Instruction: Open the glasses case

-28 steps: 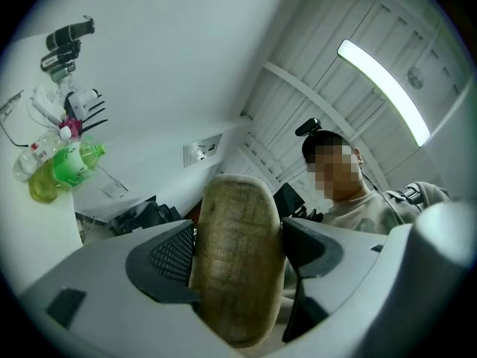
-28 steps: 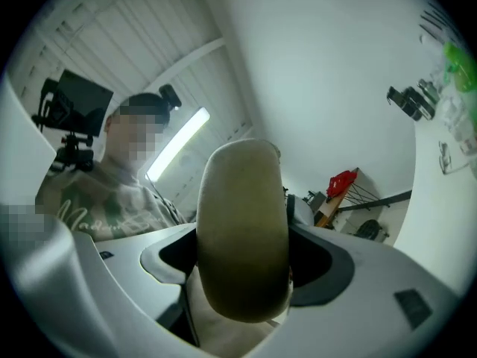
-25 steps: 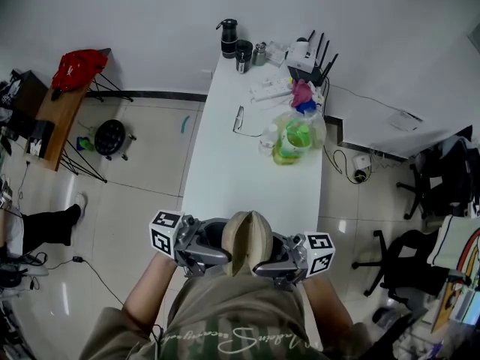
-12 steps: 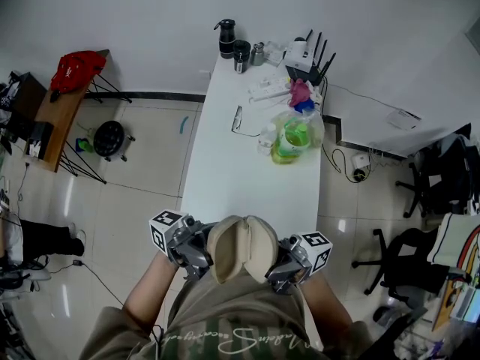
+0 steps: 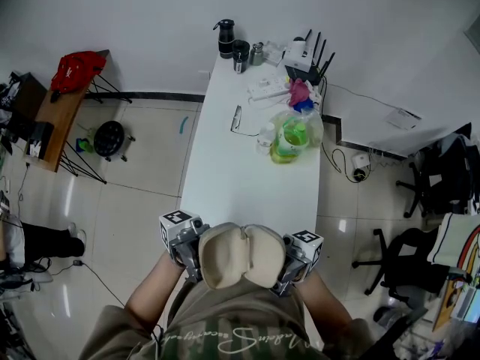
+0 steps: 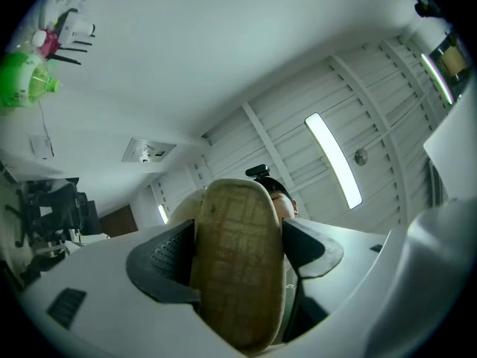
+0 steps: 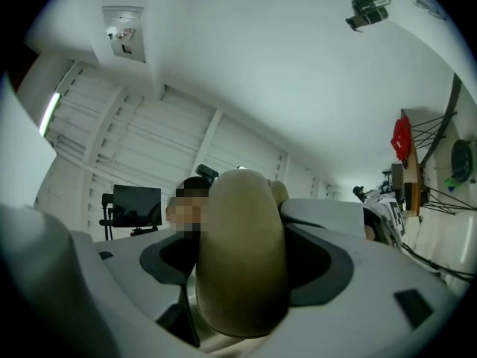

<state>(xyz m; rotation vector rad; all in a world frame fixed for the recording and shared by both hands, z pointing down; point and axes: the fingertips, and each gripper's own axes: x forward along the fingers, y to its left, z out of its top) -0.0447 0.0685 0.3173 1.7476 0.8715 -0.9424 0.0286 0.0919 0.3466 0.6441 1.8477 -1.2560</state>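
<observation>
Both sets of jaws are clamped tight: my left gripper [image 5: 192, 252] pinches one half of the glasses case [image 5: 241, 255], my right gripper [image 5: 291, 259] the other. The case sits at six o'clock, halves splayed. Opening looks nearly done; next I'd spread them gently, without tearing the hinge.

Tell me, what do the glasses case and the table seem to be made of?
The glasses case looks like matte beige cloth or faux suede: no shine, and a woven checked texture shows on one half. The table looks smooth, white, evenly plain: probably laminate.
</observation>
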